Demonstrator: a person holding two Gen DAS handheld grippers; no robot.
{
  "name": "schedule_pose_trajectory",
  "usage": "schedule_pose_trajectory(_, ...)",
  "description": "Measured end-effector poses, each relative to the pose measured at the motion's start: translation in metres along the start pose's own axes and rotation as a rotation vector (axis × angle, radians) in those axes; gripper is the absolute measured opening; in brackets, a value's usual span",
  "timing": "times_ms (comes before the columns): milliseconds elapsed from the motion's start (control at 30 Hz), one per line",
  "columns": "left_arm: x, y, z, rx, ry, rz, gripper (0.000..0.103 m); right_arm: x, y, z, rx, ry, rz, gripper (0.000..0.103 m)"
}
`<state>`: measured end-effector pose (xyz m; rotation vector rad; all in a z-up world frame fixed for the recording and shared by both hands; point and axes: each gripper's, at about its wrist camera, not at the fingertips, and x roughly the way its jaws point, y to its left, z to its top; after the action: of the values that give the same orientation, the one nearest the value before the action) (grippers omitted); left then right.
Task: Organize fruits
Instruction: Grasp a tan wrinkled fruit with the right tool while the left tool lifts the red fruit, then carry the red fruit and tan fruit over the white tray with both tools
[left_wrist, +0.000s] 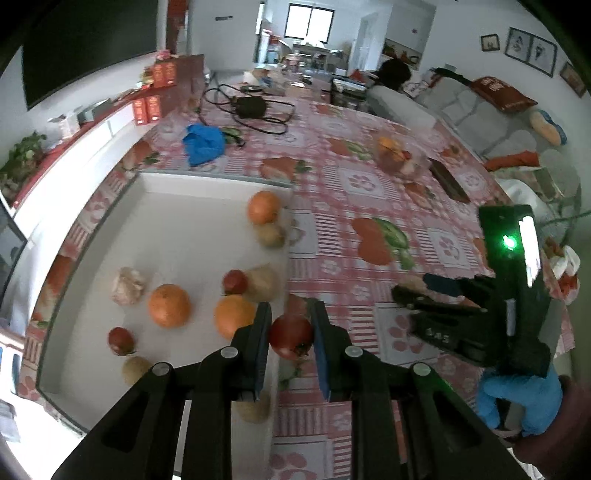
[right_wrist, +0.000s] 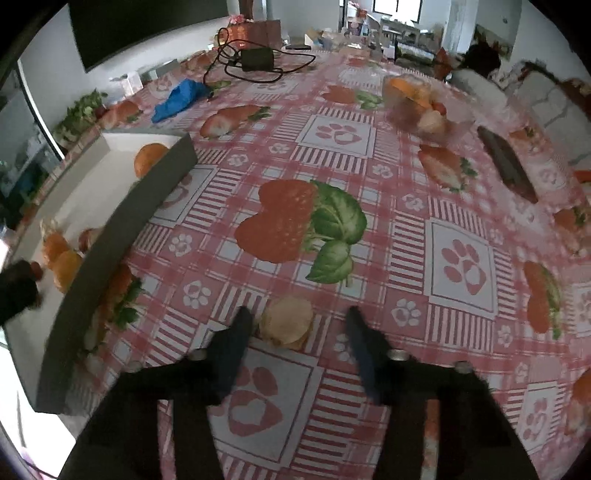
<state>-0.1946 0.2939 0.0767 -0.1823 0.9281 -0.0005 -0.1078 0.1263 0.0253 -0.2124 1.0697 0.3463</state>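
The left gripper (left_wrist: 290, 325) has its jaws drawn in close on a red tomato (left_wrist: 290, 336), a pad on each flank, the fruit held above the right wall of the white tray (left_wrist: 207, 181) with its green calyx turned down toward the camera. The right gripper (right_wrist: 297, 328) stands wide open and low over the tablecloth (right_wrist: 406, 177), a pale flattish fruit (right_wrist: 285, 325) lying between its fingers nearer the left one, contact unclear through blur. Beyond, oranges (left_wrist: 169, 305), small tomatoes and pale fruits lie loose in the tray, and a clear bowl (right_wrist: 424, 107) of fruit sits far across the table.
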Motion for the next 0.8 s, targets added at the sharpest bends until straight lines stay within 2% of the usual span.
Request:
schedule_pose_trajectory(33,0.001,0.004,-0.001,-0.007,0.004,0.002,0.024,-0.001,0.0,-0.001,0.0,0.001,0.005,0.027)
schedule_pose_trajectory(800,-0.007,0.009,-0.008,-0.006,-0.003,0.0,0.024,-0.011,0.003,-0.015,0.009,0.025,0.003,0.028)
